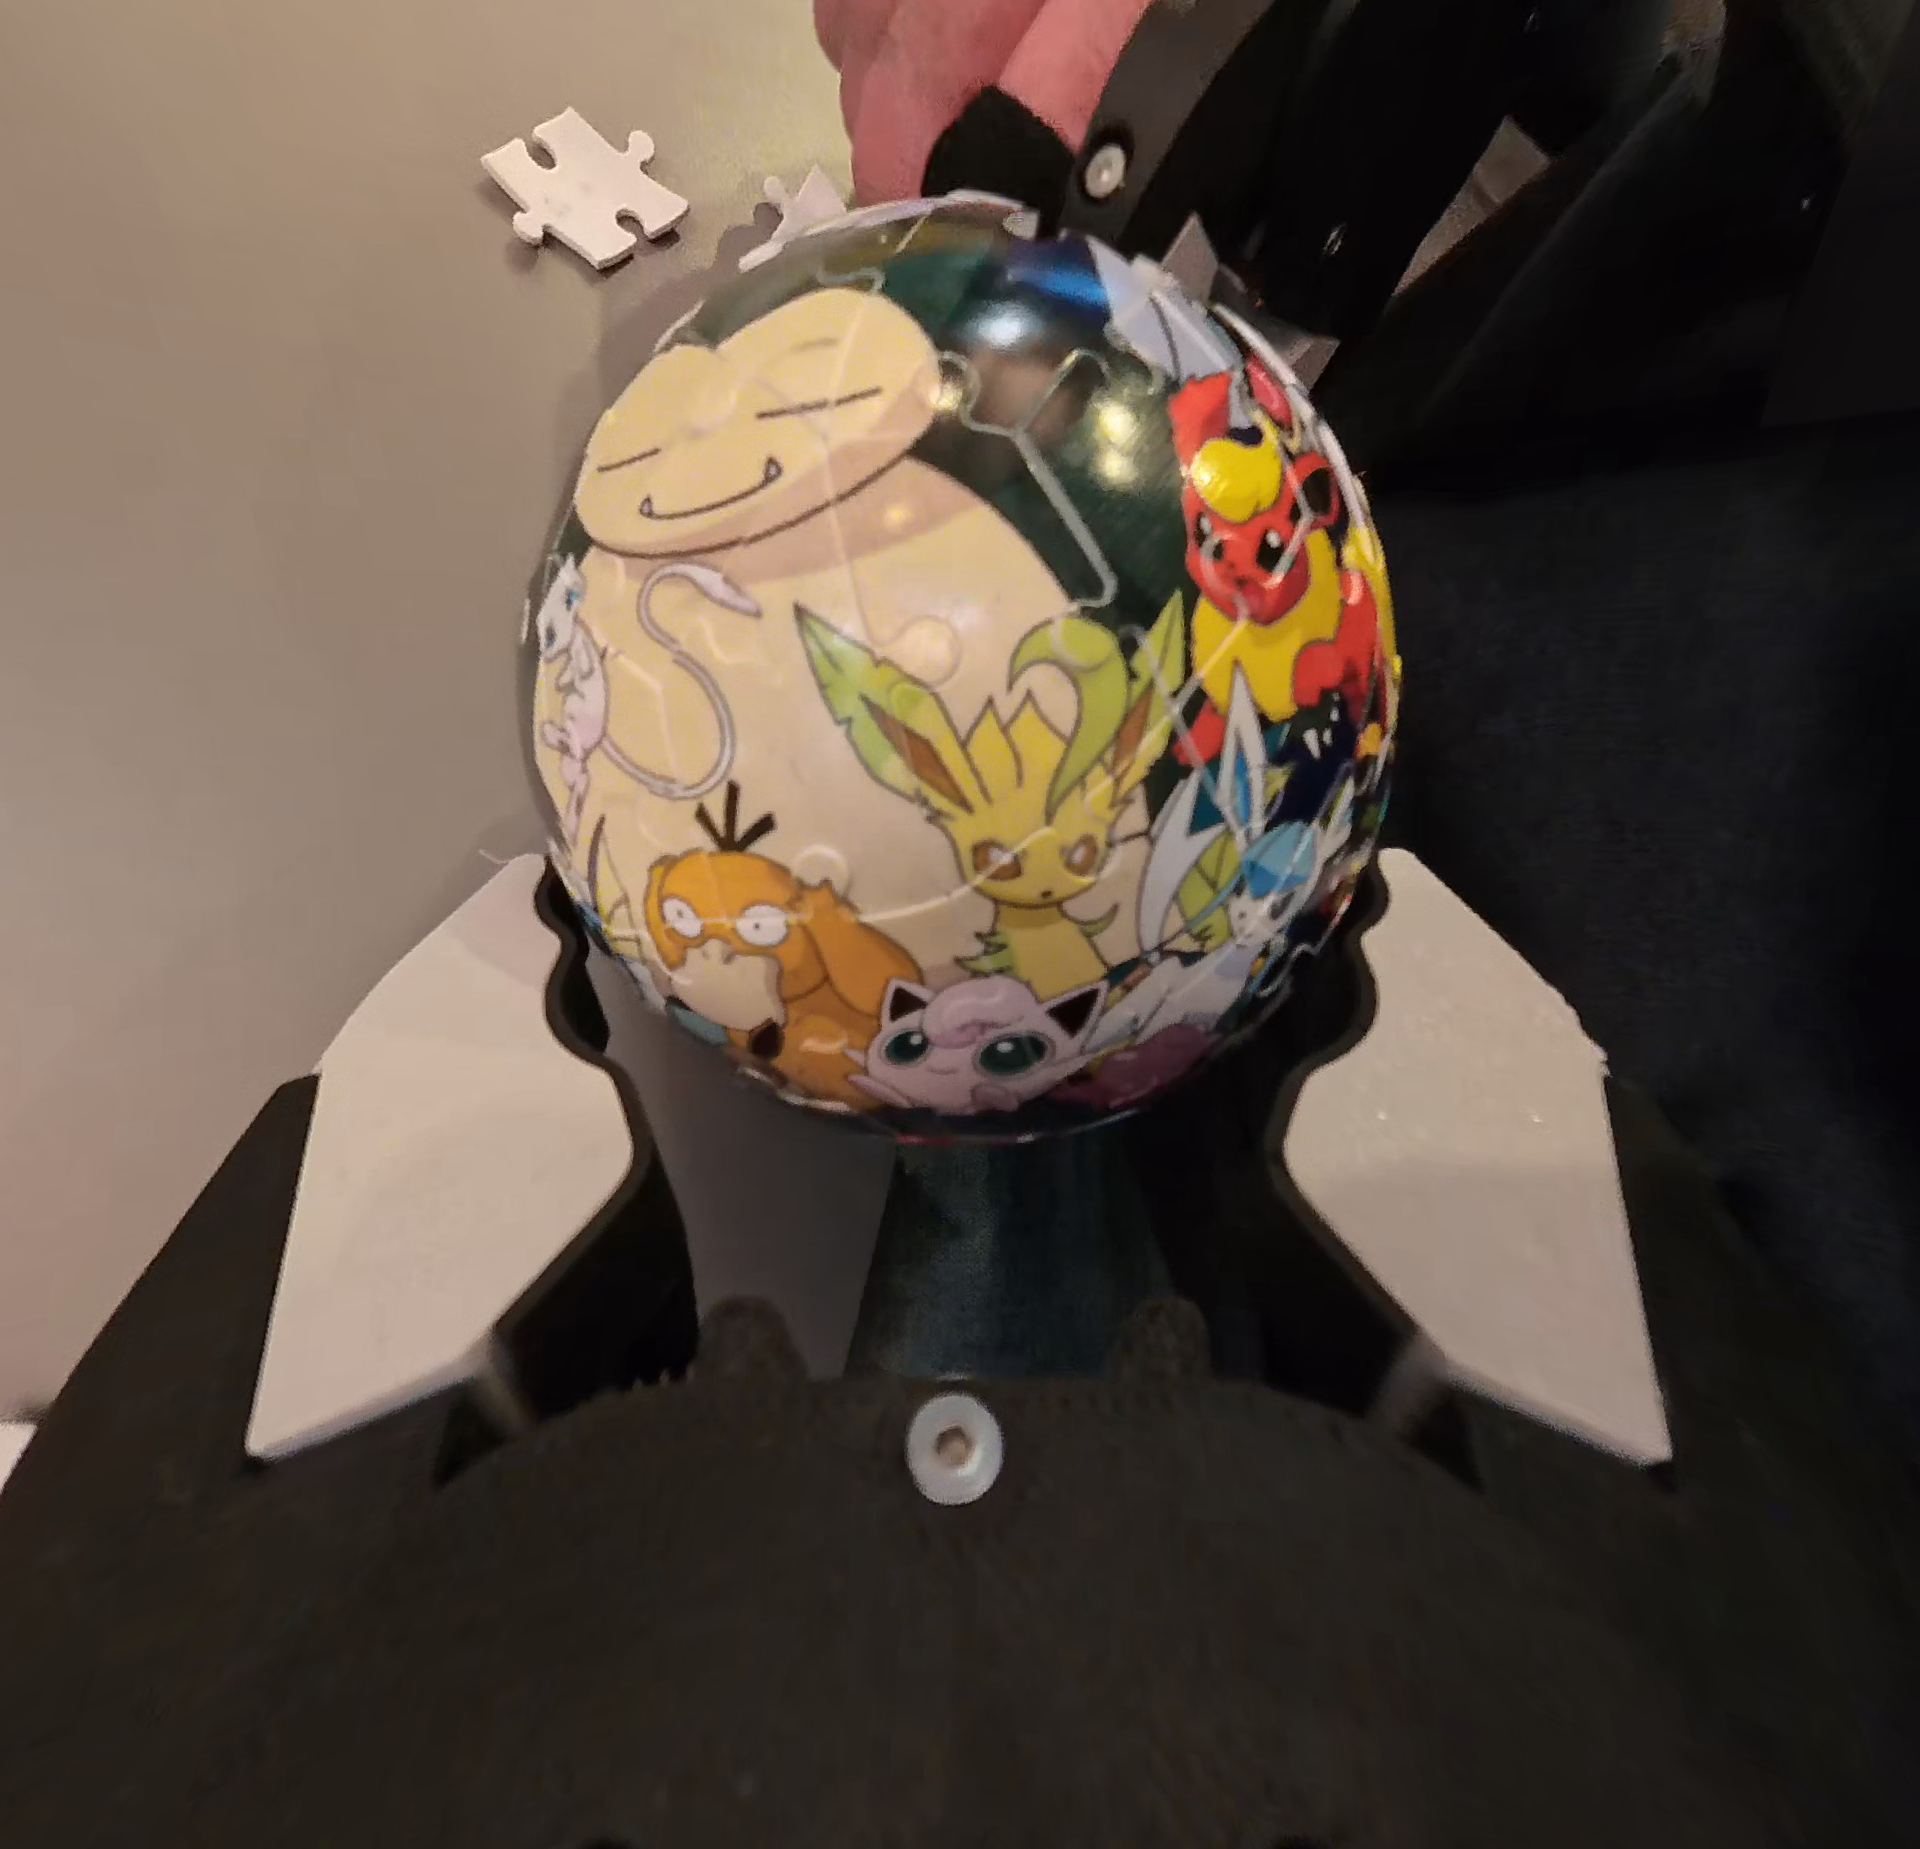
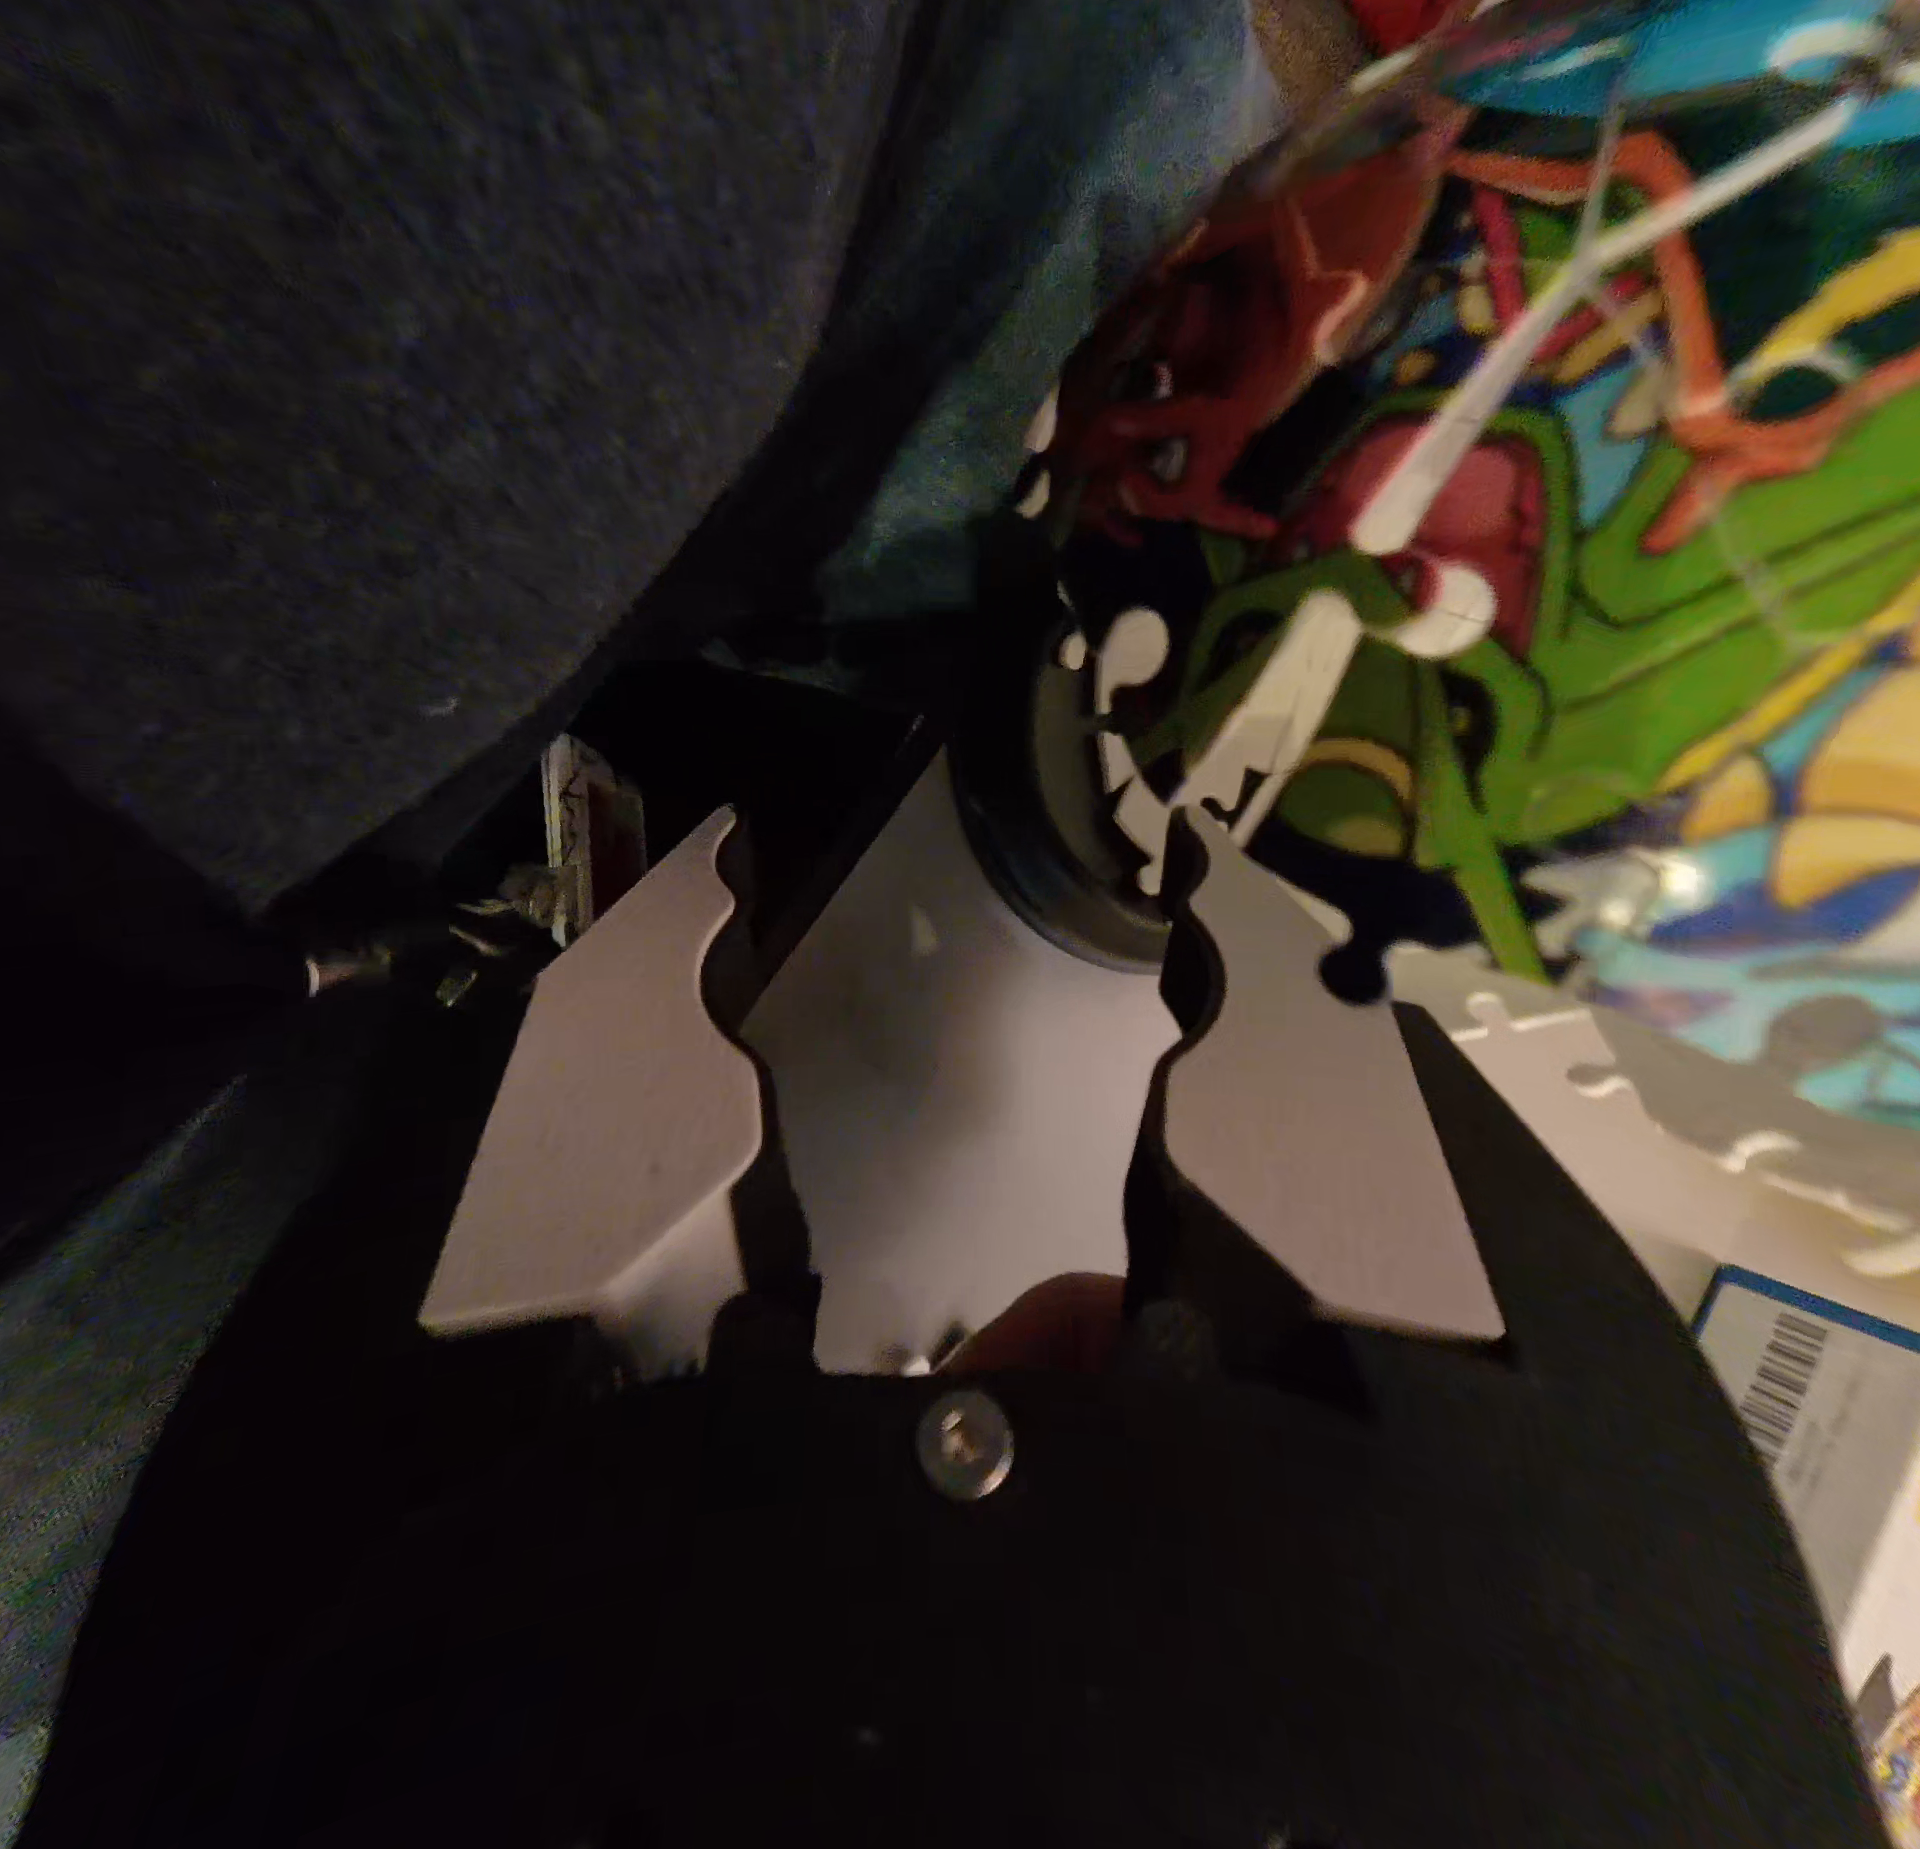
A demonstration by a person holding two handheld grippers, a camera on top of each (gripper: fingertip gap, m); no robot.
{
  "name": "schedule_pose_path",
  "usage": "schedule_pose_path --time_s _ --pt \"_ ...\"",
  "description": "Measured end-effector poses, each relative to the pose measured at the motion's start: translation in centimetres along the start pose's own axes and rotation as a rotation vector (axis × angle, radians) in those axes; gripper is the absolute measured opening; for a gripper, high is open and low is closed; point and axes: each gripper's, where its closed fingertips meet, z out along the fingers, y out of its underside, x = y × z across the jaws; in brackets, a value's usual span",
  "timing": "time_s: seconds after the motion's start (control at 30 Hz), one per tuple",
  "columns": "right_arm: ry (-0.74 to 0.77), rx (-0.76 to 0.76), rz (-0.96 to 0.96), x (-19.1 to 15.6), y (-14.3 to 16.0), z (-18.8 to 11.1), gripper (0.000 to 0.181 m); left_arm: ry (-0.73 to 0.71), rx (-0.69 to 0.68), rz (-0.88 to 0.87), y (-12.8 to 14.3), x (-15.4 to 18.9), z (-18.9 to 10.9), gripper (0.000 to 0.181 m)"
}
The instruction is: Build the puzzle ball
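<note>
At centre frame in the left wrist view, we hold the puzzle ball point(image 1: 966, 656) between the two grey-padded fingers of the left gripper point(image 1: 961, 926), which is clamped against the ball's lower flanks.

The ball is a glossy shell of interlocked curved pieces printed with bright cartoon creatures, seams faintly visible across its surface. Near its top edge the shell looks unfinished, with a few raised tabs and a gap.

We judge it light and hollow, rigid as a whole but liable to pop apart at the seams if squeezed hard. The slick finish could let it turn in the pads. The widest band, taken with gentle pressure, seems the safest hold.

At upper right, the right gripper point(image 1: 1174, 272) reaches in at the ball's crown, beside a hand point(image 1: 935, 43). In the right wrist view its fingers point(image 2: 603, 1061) stand apart with nothing between them, one tip just beside the ball's point(image 2: 1558, 511) printed surface and a dark ring.

A loose puzzle piece point(image 1: 584, 184), white and matte on its upturned face, lies on the beige table point(image 1: 208, 449) at upper left. A flat sheet of joined white pieces point(image 2: 1662, 1103) shows at the right edge.
</note>
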Motion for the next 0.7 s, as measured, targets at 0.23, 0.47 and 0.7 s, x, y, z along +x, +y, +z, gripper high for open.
schedule_pose_path --time_s 0.23,0.47,0.7 --pt "-0.001 -0.054 0.027 0.0 0.4 0.3 0.08 0.005 -0.007 0.004 0.0 0.2 0.5 0.134" --pt "-0.015 -0.078 0.19 -0.4 -0.1 -0.2 0.081 0.005 -0.005 0.005 -0.3 0.1 0.9 0.134" --pt "-0.058 -0.033 0.322 -0.7 -1.3 -0.1 0.087 0.005 -0.006 0.003 -0.2 0.1 0.7 0.134"
